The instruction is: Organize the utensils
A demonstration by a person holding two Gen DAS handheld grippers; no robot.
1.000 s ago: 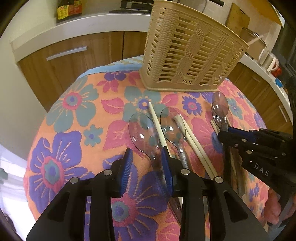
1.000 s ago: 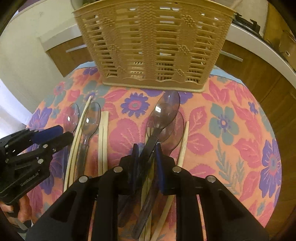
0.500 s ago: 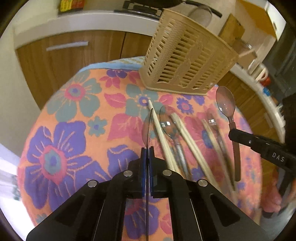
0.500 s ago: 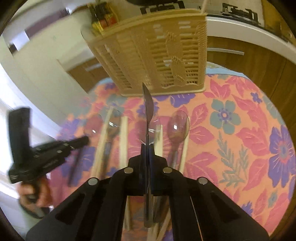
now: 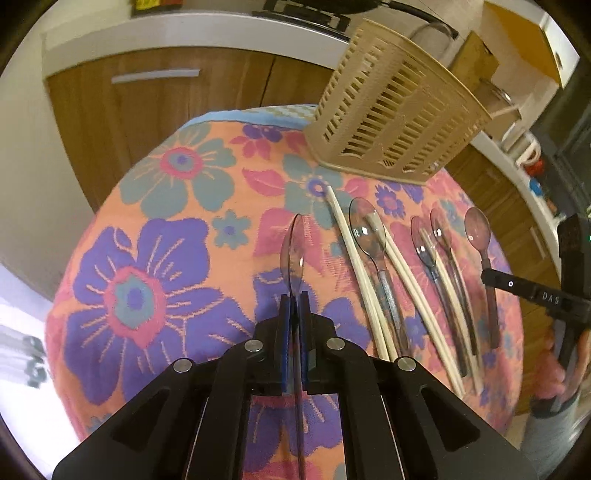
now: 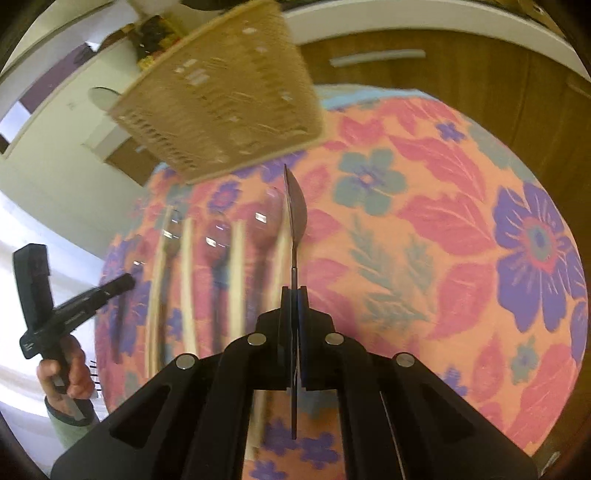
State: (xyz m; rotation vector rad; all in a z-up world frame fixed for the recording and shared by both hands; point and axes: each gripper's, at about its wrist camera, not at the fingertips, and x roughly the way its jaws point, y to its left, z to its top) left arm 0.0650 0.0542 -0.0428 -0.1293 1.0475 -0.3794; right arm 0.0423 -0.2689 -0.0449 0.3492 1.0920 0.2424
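Observation:
My left gripper (image 5: pixel 294 301) is shut on the handle of a clear plastic spoon (image 5: pixel 291 254) and holds it edge-on above the flowered tablecloth (image 5: pixel 147 236). My right gripper (image 6: pixel 293 295) is shut on a second clear spoon (image 6: pixel 295 210), also lifted and edge-on. Several more spoons (image 5: pixel 367 232) and pale chopsticks (image 5: pixel 354 266) lie in a row on the cloth. The beige slatted utensil basket (image 5: pixel 399 110) stands at the table's far side; it also shows blurred in the right wrist view (image 6: pixel 221 99).
The right gripper appears at the right edge of the left wrist view (image 5: pixel 532 291); the left one at the left of the right wrist view (image 6: pixel 74 310). Wooden cabinets (image 5: pixel 147 96) and a white counter (image 5: pixel 184 22) lie beyond the round table.
Both grippers closed on a spoon each a second ago and have lifted them off the cloth. Since half a second ago both have drawn back and apart, with the spoons turned edge-on.

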